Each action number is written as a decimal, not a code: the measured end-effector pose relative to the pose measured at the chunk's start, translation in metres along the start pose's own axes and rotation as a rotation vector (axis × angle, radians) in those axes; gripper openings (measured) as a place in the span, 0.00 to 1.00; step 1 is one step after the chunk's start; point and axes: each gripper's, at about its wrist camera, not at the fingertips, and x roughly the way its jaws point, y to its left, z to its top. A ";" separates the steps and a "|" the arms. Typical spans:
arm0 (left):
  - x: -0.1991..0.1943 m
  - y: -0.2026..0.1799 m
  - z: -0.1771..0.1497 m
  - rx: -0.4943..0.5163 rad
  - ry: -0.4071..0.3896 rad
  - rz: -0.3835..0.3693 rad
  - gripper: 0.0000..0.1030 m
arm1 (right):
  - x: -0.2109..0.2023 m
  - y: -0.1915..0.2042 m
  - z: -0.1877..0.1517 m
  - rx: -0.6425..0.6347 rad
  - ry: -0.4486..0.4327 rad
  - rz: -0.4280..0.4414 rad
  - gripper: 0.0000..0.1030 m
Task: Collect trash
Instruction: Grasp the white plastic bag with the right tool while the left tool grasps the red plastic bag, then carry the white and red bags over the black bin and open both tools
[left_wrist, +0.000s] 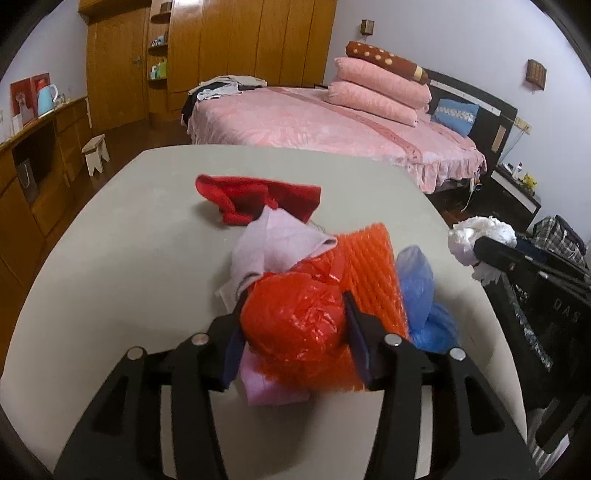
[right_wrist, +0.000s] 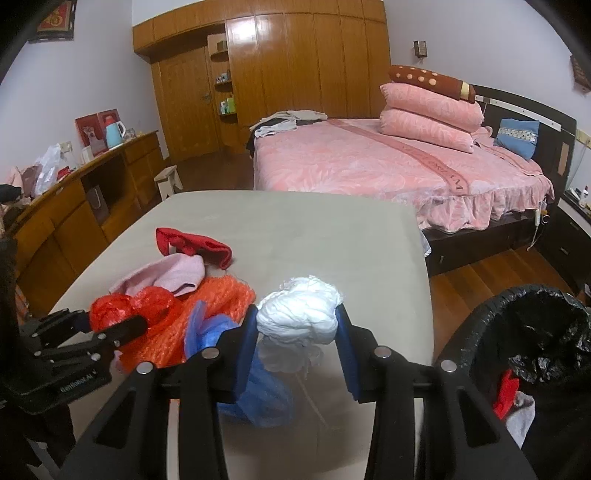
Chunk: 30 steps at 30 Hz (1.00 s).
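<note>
My left gripper (left_wrist: 295, 325): clamped on a crumpled red plastic bag (left_wrist: 295, 317), lower centre of the left view, low over the grey table (left_wrist: 110, 258). My right gripper (right_wrist: 299, 325): closed around a wad of white plastic (right_wrist: 301, 308), centre of the right view. Beside the red bag: orange foam netting (left_wrist: 369, 273), blue plastic bag (left_wrist: 417, 280), pale pink cloth (left_wrist: 266, 243), red cloth (left_wrist: 255, 197). Lower right of the right view: black-lined bin (right_wrist: 532, 332).
</note>
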 end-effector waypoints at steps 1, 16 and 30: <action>-0.001 0.003 -0.002 0.002 -0.003 0.005 0.52 | 0.000 0.000 -0.001 0.001 0.002 -0.001 0.39; -0.002 0.002 -0.006 0.028 -0.026 0.019 0.46 | 0.001 -0.005 -0.004 0.005 0.014 -0.006 0.39; -0.031 -0.013 0.003 0.038 -0.106 0.016 0.39 | -0.022 0.001 -0.001 0.002 -0.023 0.003 0.39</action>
